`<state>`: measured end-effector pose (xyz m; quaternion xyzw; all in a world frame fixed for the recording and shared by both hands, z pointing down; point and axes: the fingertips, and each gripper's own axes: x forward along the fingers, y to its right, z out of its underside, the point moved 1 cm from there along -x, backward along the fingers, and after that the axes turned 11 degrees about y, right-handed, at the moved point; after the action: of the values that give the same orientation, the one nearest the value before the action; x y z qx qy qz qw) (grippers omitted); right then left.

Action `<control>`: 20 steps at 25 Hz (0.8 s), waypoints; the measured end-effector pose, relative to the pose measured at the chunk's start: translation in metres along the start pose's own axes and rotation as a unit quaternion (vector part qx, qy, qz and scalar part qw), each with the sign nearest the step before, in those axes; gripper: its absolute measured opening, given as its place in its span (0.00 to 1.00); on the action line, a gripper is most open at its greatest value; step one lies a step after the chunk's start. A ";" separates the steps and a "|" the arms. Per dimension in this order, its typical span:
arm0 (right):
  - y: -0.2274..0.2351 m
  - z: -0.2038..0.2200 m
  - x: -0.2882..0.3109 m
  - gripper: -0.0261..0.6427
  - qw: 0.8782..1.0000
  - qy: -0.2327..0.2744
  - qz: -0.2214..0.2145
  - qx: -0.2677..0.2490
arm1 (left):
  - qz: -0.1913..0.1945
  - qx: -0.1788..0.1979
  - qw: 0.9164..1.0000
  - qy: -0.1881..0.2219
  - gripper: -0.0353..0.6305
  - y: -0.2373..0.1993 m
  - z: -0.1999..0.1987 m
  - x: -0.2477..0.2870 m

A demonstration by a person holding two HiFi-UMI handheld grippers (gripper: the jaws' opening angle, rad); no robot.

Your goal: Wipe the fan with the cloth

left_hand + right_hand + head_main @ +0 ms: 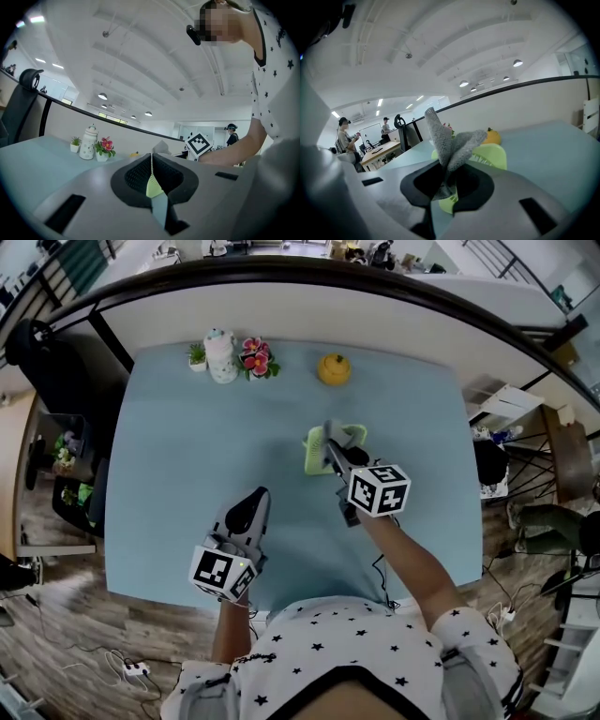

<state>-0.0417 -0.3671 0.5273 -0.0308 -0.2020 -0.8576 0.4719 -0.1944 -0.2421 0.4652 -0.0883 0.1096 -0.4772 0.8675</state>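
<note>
A pale blue rectangular surface fills the scene. The left claw hovers over its near half, well apart from the work, jaws pressed together on nothing. A small lime-green plastic fan sits near the surface's middle. The right claw, just over the fan, is clamped on a grey knitted cloth. A white spotted jar, pink flowers and a yellow fruit-shaped ornament line the far edge.
</note>
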 end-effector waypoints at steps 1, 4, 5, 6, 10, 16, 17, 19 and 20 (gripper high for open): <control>0.005 -0.002 -0.003 0.12 1.000 0.003 0.005 0.002 | 0.000 0.000 1.000 0.000 0.10 0.002 0.000 -0.001; 0.023 -0.006 -0.014 0.12 1.000 0.011 0.023 0.006 | -0.001 0.001 1.000 -0.002 0.10 0.006 -0.001 -0.004; 0.030 -0.007 -0.018 0.12 0.999 0.013 0.031 0.009 | -0.001 0.002 1.000 -0.004 0.10 0.006 0.000 -0.005; 0.038 -0.008 -0.022 0.12 0.999 0.015 0.041 0.012 | -0.001 0.003 1.000 -0.006 0.10 0.006 0.000 -0.006; 0.064 -0.006 -0.035 0.12 0.997 0.019 0.075 0.023 | -0.003 0.004 1.000 -0.008 0.10 0.007 0.000 -0.008; 0.077 -0.001 -0.041 0.12 0.995 0.017 0.090 0.024 | 0.007 0.011 1.000 -0.004 0.10 0.015 -0.004 -0.005; 0.077 -0.001 -0.040 0.12 0.996 0.017 0.089 0.024 | 0.006 0.011 1.000 -0.004 0.10 0.015 -0.004 -0.006; 0.076 -0.003 -0.040 0.12 0.995 0.021 0.090 0.025 | 0.001 0.010 1.000 -0.003 0.10 0.013 -0.004 -0.007; 0.076 -0.004 -0.040 0.12 0.995 0.023 0.090 0.026 | 0.000 0.010 1.000 -0.003 0.10 0.013 -0.005 -0.008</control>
<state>0.0434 -0.3726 0.5378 -0.0167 -0.2095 -0.8067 0.5524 -0.1892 -0.2291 0.4582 -0.0813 0.1019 -0.4777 0.8688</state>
